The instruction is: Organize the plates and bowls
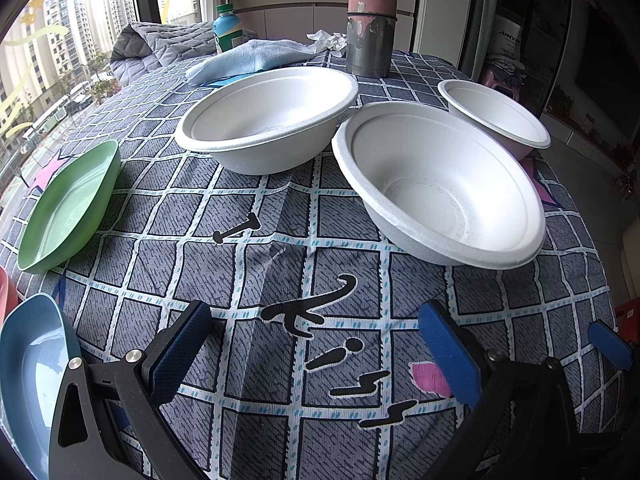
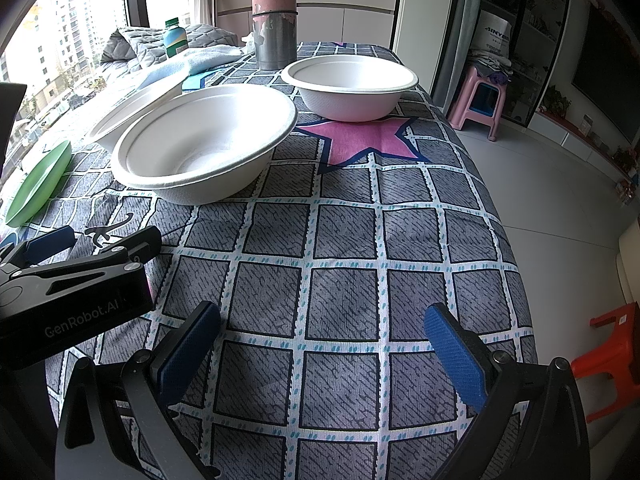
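Observation:
Three white paper bowls stand apart on the checked tablecloth: a near one (image 1: 440, 184) (image 2: 204, 140), a far-left one (image 1: 268, 116) (image 2: 132, 108) and a far-right one (image 1: 496, 116) (image 2: 350, 84). A green plate (image 1: 72, 204) (image 2: 38, 184) lies at the left. A blue plate (image 1: 36, 372) lies at the near left, with a pink rim (image 1: 6, 292) behind it. My left gripper (image 1: 316, 344) is open and empty above the cloth, short of the bowls. My right gripper (image 2: 324, 344) is open and empty to the right of the left one.
A tall metal and pink flask (image 1: 370, 20) (image 2: 276, 16) stands at the back. A light blue cloth (image 1: 248, 60), a bottle (image 1: 228, 28) and a grey quilt (image 1: 160, 44) lie behind the bowls. The table edge (image 2: 508, 240) drops off at the right; stools (image 2: 480, 100) stand on the floor.

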### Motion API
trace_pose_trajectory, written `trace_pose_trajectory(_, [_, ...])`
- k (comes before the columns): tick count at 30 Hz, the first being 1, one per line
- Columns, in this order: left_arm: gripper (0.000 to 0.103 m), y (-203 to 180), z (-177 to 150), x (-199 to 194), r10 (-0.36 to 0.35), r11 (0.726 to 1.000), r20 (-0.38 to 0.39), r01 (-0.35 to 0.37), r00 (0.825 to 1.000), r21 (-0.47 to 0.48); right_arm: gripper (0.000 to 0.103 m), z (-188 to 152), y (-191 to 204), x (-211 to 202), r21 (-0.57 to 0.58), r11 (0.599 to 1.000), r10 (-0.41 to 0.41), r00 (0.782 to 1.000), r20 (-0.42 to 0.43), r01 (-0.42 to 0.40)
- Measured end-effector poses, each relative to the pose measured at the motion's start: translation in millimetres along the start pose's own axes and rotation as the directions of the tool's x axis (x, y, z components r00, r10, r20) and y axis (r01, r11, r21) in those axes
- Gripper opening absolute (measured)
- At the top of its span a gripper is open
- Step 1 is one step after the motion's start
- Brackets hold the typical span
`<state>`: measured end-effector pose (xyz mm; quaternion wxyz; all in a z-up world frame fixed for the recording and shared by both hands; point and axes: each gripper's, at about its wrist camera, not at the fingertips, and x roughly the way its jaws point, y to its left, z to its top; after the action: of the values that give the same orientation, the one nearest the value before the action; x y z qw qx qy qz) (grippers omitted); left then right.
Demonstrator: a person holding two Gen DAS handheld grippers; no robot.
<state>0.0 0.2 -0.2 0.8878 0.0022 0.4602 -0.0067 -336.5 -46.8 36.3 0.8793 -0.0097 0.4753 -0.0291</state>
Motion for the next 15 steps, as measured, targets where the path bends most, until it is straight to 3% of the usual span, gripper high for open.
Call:
trace_pose_trajectory(9, [0.103, 0, 0, 0, 0.004, 1.0, -0.004, -0.004, 1.0, -0.004, 0.102, 1, 1, 2, 0.004, 1.0, -0.001, 1.0, -0.004, 0.001])
trace_pose_trajectory(15, [0.103, 2, 11, 3, -0.008, 1.0, -0.171, 0.012, 0.985, 0.022, 0.102, 12, -4, 7, -0.041, 0.999, 0.025, 0.991, -0.133, -0.031])
